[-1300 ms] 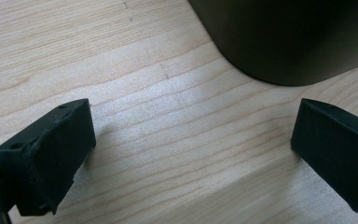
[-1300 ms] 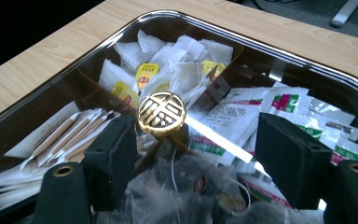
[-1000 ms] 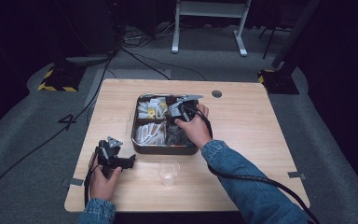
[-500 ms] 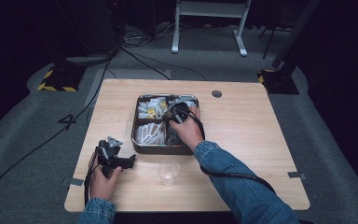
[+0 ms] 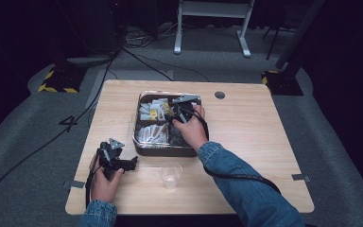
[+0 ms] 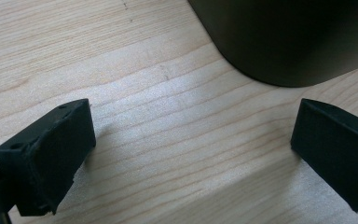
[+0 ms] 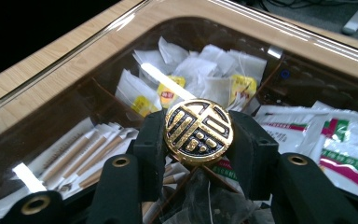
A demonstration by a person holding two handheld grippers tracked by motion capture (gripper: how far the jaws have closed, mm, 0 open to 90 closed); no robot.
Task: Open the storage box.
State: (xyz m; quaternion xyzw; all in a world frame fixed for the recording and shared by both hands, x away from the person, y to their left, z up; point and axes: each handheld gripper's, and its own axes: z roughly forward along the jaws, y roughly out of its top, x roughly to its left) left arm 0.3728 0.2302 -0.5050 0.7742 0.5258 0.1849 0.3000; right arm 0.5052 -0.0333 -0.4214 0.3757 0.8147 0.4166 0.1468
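Observation:
A metal box (image 5: pixel 136 138) with compartments stands mid-table under a glass lid (image 7: pixel 70 88). At the lid's centre is a round gold-and-black knob (image 7: pixel 198 127). My right gripper (image 7: pixel 196 140) has just been closing, and its black pads now press on both sides of the knob; in the high view the right gripper (image 5: pixel 176 115) sits over the box's middle. My left gripper (image 5: pixel 132 162) rests on the wood at the front left. In its own view the left gripper (image 6: pixel 193 144) stands wide open with only bare table between the jaws, the box's rounded corner (image 6: pixel 284 42) just ahead.
A clear plastic cup (image 5: pixel 170 174) stands upright in front of the box. Under the lid lie tea bags (image 7: pixel 205 70), paper-wrapped sticks (image 7: pixel 74 154) and sachets (image 7: pixel 345 140). A cable hole (image 5: pixel 220 95) is behind the box at the right.
My right hand has shifted a little to the left over the box and settled at its centre. The left hand and the cup have not moved.

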